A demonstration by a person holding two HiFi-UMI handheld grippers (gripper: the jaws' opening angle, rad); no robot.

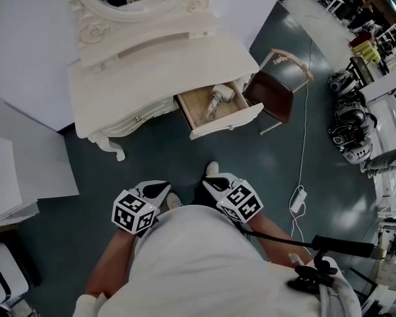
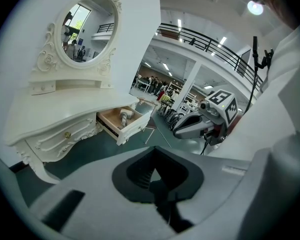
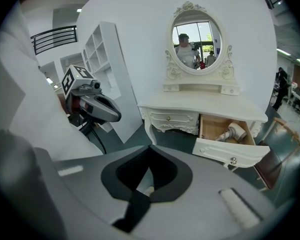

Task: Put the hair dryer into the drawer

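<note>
The white hair dryer (image 1: 216, 102) (image 2: 124, 117) (image 3: 230, 132) lies inside the open wooden drawer (image 1: 226, 121) (image 2: 133, 129) (image 3: 231, 153) of the white dressing table (image 1: 138, 65). The drawer is pulled out on the table's right side. Both grippers hang close to the person's body, well short of the table. My left gripper (image 1: 161, 189) (image 2: 159, 186) is shut with nothing in it. My right gripper (image 1: 214, 183) (image 3: 140, 190) also has its jaws together and holds nothing. Each gripper shows in the other's view, pointing toward the table.
A brown chair (image 1: 272, 95) stands just right of the open drawer. A white cable with a power adapter (image 1: 297, 200) lies on the dark floor at the right. White shelving (image 1: 6, 170) is at the left, and equipment (image 1: 350, 124) at the far right.
</note>
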